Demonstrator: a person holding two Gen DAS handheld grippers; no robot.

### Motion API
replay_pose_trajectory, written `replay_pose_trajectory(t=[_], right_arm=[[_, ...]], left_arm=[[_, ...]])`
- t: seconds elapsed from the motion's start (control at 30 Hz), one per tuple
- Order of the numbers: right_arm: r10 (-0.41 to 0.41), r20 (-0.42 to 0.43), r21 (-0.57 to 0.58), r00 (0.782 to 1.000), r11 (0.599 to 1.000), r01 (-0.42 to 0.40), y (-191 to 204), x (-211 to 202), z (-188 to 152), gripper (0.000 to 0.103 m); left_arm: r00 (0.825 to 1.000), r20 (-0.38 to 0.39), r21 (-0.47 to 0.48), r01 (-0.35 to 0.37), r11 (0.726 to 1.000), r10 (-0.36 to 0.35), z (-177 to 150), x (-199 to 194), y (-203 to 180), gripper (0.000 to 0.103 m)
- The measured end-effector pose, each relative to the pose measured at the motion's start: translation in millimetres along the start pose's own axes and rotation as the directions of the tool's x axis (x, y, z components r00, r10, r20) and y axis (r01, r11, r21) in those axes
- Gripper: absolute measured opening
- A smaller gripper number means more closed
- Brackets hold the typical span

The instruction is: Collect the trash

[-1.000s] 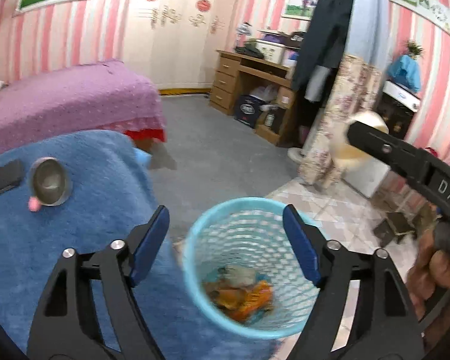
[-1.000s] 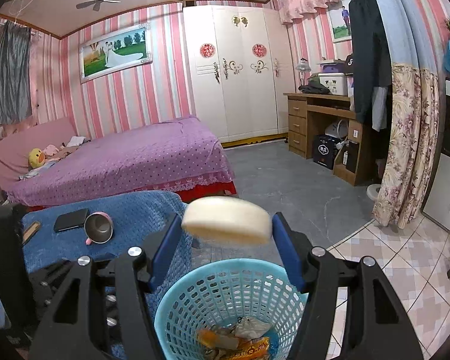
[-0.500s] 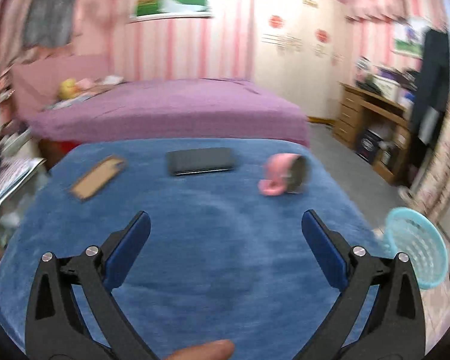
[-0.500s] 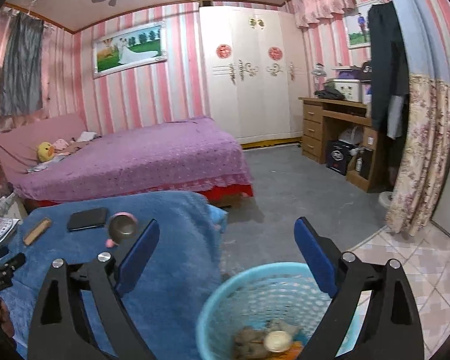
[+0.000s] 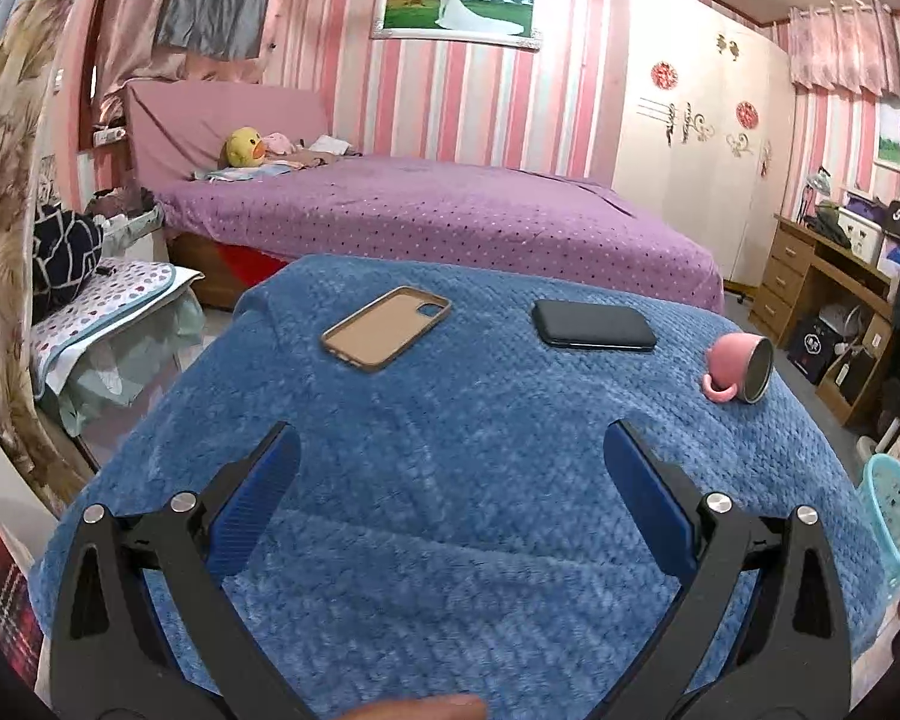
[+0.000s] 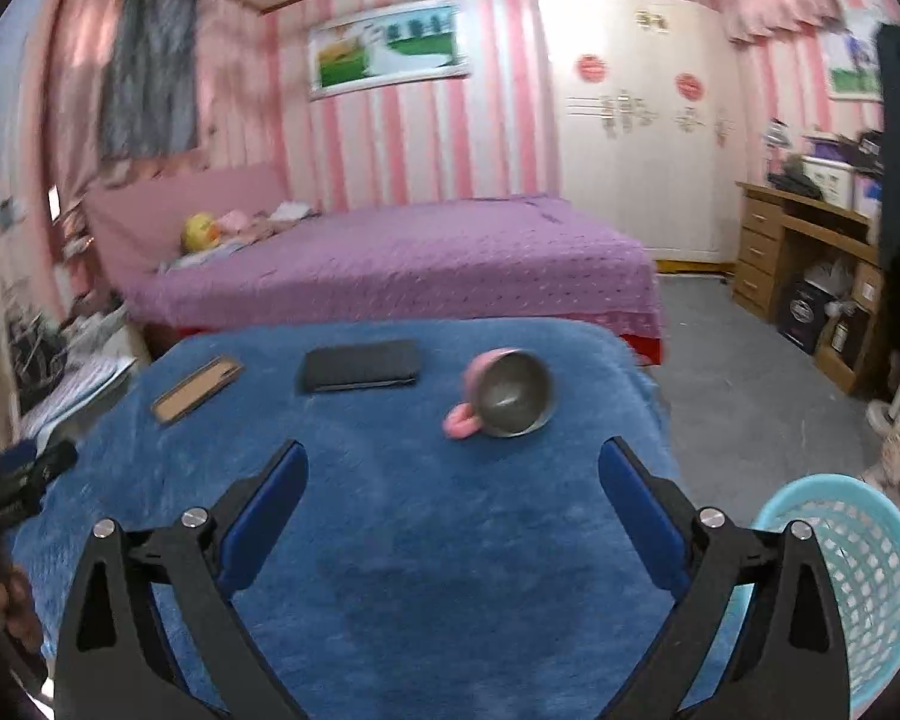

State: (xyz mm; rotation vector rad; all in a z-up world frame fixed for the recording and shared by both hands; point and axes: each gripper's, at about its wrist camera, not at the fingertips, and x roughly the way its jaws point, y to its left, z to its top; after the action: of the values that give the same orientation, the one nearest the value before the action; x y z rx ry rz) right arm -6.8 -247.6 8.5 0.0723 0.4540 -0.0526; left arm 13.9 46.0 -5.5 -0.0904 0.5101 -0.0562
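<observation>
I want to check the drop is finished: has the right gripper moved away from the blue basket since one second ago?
Yes. The right gripper, its jaws just opened and empty, has swung left over the blue blanket; the basket now sits at the right edge.

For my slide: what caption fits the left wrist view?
Open left gripper over blue blanket bearing phone, case, tipped mug.

Blue blanket [image 5: 480,450]: case [image 5: 386,327], phone [image 5: 594,325], mug [image 5: 741,369]

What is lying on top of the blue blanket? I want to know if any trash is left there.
On the blue blanket: a tan phone case, a black phone and a tipped pink mug. No trash shows. The near edge is hidden behind the gripper arms.
</observation>
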Motion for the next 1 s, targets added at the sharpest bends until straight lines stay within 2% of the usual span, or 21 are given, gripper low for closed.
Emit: replay_pose_trajectory(t=[0.2,0.5,1.0], right_arm=[[0.024,-0.005,-0.024,1.000,0.999,-0.024,17.4,3.0,-5.0,0.096],[0.022,-0.002,-0.024,1.000,0.999,-0.022,12.9,5.9,0.4,0.096],[-0.010,0.006,-0.020,1.000,1.000,0.010,-2.1,-2.4,2.1,0.096]], left_arm=[[0.998,0.044,0.018,-0.036,0.999,0.035,-5.7,-5.7,7.0,0.098],[0.998,0.063,0.064,-0.026,0.998,0.022,-9.3,-6.6,-5.5,0.098],[0.998,0.056,0.065,0.007,0.998,-0.011,-9.8,-6.8,-23.0,0.098]])
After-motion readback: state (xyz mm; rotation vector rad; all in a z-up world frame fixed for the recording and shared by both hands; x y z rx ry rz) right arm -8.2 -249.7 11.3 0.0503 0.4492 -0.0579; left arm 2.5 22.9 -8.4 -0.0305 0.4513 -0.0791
